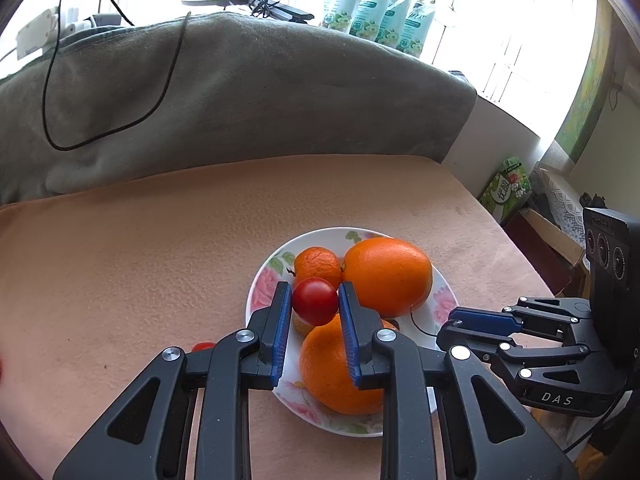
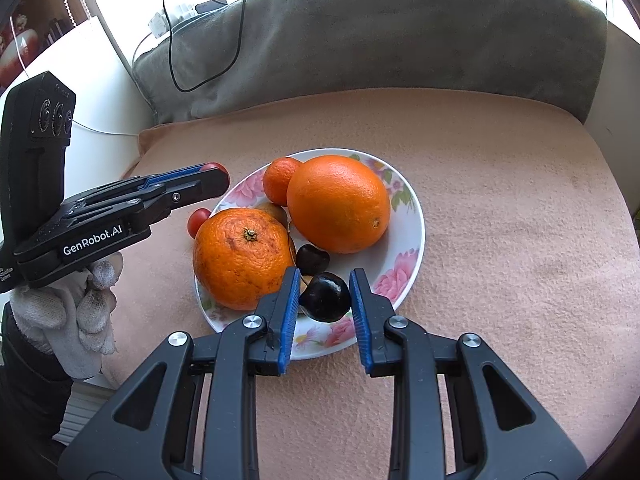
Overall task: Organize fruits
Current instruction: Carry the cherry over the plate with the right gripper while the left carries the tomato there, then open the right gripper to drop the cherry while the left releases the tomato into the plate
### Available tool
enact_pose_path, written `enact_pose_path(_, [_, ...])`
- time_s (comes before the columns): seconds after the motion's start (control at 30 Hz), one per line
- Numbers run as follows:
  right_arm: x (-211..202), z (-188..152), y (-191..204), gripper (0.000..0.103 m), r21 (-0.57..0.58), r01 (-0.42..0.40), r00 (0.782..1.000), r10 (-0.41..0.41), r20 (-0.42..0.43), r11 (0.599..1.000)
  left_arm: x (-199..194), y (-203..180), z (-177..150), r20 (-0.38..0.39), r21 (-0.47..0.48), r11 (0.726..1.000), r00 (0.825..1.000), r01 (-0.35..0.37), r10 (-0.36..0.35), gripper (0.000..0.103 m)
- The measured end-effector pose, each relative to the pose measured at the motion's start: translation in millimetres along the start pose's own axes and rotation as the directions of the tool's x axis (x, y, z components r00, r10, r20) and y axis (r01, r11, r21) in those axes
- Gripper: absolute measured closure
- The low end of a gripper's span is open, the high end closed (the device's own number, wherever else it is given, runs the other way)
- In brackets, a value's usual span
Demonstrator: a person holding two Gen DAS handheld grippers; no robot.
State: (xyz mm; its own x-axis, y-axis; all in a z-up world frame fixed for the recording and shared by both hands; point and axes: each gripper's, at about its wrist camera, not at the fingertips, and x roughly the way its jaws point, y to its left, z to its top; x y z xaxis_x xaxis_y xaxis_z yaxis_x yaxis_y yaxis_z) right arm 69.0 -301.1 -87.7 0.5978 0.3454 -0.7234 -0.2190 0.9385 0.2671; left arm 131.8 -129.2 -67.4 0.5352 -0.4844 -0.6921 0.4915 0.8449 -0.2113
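Between left tool (image 1: 315, 300) pads: cherry tomato (image 1: 315, 301)

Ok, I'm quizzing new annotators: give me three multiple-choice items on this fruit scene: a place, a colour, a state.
1. Where does the loose tomato lie? A on the cloth beside the plate; B in the right tongs; C under the plate.
2. What colour is what the right tongs hold? A orange; B near black; C green.
3. The left tongs are: A open, empty; B shut on a red tomato; C shut, empty.
A, it lies left of the rim; B, the dark cherry is clamped there; B, they squeeze it.
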Motion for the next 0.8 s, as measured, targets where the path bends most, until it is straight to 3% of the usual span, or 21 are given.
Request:
enact_pose_path(0.1, [0,0,0,0.077,-0.002,-0.006,1.000,0.006,-0.001,1.000,-1,-2,0,0.003,0.007,1.000,1.000,0.004,-0.004,0.078])
enact_pose_path(0.13, [0,0,1,0.076,-0.004,-0.008,1.000,0.008,0.001,1.000,-2,-2,0,0.005,0.008,1.000,1.000,0.005,-0.005,0.071])
enact_pose_path(0.2, [0,1,2,0.075,-0.007,-0.002,1.000,0.002,0.004,1.000,-2,-4,1,0.008,0.012,1.000,1.000,0.007,-0.007,0.066])
enact_pose_path(0.27, [-1,1,2,0.054,-0.004,-0.001,1.000,0.001,0.010,1.000,-3,-6,2,0.010,0.015,1.000,1.000,0.008,-0.008,0.066])
enact_pose_path(0.33, [-4,1,3,0.044,-0.006,-0.001,1.000,0.002,0.023,1.000,-5,-6,2,0.017,0.017,1.000,1.000,0.007,-0.007,0.058])
enact_pose_path(0.5, [-8,2,7,0.041,-0.018,0.001,0.999,0.000,0.033,1.000,-8,-7,5,0.028,0.017,1.000,1.000,-0.003,0.003,0.042])
enact_pose_path(0.57, [-11,1,9,0.030,-0.028,0.002,0.999,0.000,0.041,1.000,-10,-8,5,0.037,0.018,1.000,0.999,-0.014,0.013,0.041])
enact_pose_path(0.7, [-14,1,17,0.029,-0.055,0.008,0.999,-0.005,0.050,0.998,-15,-7,6,0.053,0.019,0.999,0.998,-0.042,0.041,0.032])
enact_pose_path(0.8, [-16,1,21,0.029,-0.071,0.009,0.999,-0.006,0.050,0.997,-19,-5,6,0.062,0.019,0.998,0.996,-0.066,0.065,0.031])
